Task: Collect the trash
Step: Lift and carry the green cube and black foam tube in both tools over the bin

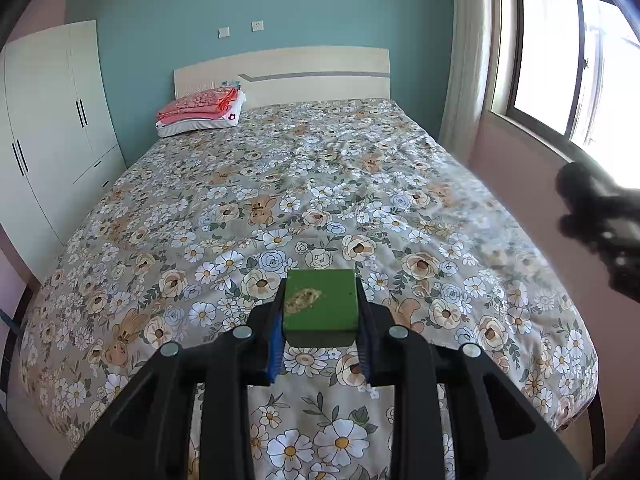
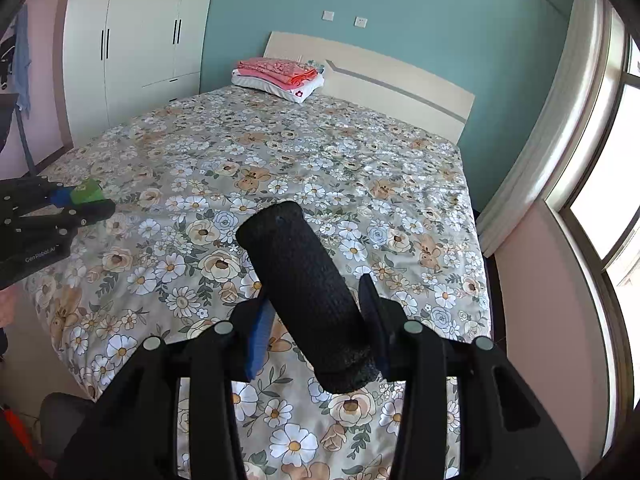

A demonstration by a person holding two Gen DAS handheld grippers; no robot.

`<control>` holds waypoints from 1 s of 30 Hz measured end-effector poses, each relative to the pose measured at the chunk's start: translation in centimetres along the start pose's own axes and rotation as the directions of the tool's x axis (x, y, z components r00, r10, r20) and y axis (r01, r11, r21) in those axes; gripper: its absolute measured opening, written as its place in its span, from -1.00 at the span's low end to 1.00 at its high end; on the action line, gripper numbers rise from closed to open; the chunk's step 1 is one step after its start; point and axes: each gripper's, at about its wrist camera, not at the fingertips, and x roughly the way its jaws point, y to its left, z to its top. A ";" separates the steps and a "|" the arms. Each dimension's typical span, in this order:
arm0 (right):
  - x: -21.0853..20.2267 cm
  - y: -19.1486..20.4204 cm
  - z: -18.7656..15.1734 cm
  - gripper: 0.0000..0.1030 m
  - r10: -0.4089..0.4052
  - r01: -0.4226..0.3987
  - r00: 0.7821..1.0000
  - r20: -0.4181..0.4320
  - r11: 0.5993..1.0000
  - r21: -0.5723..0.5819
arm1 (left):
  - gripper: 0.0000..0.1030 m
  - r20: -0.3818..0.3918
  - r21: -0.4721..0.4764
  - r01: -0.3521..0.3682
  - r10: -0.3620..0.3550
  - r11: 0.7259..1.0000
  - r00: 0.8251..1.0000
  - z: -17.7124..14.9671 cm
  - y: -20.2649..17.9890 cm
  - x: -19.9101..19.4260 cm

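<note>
1. Left side first: the left gripper (image 1: 320, 312) has its jaws clamped on a green block (image 1: 320, 304) with a scuffed, chipped patch on its top face. The block sits square between the blue pads and is lifted clear, with the bed (image 1: 304, 184) below and beyond the jaws. So that piece of trash looks picked up already.

2. Moving right: the right gripper (image 2: 316, 320) has its jaws closed around a black textured cylinder (image 2: 308, 296), some kind of foam roll or sleeve. It's held tilted, the far end poking up and away past the jaw tips, the near end hanging just below them. Also off the bed.

3. In the right wrist view you can spot the left gripper off to the left, well apart from the right jaws, the green block in it.

4. Bed surface ahead of both jaws: I can't see any other loose junk on the floral cover, just a folded pink blanket on a pillow (image 2: 280, 74) far ahead by the headboard (image 2: 380, 76).

5. What's left, my guess: both pieces still need dropping in a bin, and no bin shows in either view.
</note>
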 end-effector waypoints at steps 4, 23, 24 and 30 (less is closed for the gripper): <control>-7.3 2.9 -1.8 -0.17 -0.012 0.014 0.999 0.042 0.999 -0.038 | -0.39 0.039 0.002 0.007 -0.007 1.000 0.999 -2.5 0.5 -6.3; -20.9 12.0 -15.2 -0.17 0.119 -0.107 0.988 0.097 0.987 -0.119 | -0.39 0.074 0.099 0.000 -0.008 0.995 0.997 -18.1 3.4 -18.8; -20.8 12.3 -16.0 -0.17 0.127 -0.116 0.988 0.093 0.986 -0.120 | -0.39 0.068 0.106 0.006 -0.013 0.994 0.998 -19.0 3.3 -19.0; -20.1 14.1 -20.6 -0.17 0.166 -0.158 0.984 0.066 0.981 -0.115 | -0.39 0.025 0.130 0.048 -0.052 0.990 0.998 -23.8 2.9 -18.2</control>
